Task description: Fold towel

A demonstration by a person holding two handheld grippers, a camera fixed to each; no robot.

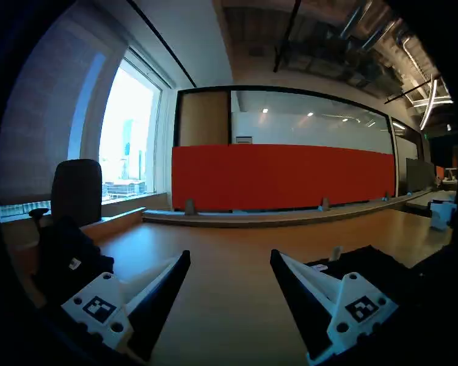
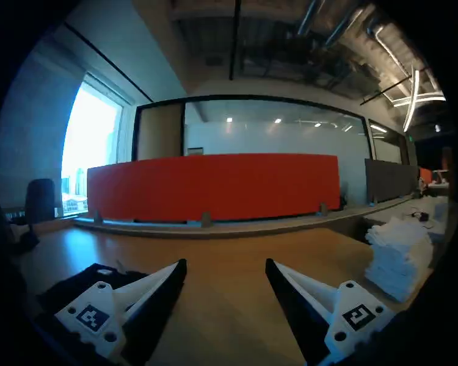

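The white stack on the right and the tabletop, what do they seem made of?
White stack: soft cloth, likely terry towels; rumpled, layered folds. Tabletop: wood or wood-look laminate, smooth satin finish; warm brown with a faint sheen.

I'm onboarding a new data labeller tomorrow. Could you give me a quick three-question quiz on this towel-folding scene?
1. True or false: the right gripper is clamped shut.
2. Multiple choice: in the right gripper view, the stack of white folded towels rests A) on the wooden table, to the right of the gripper; B) on an office chair; C) on a window sill.
3. Short answer: what colour is the partition behind the table?
Key: 1 false, its fingers stand apart with bare table between them; 2 A; 3 red.
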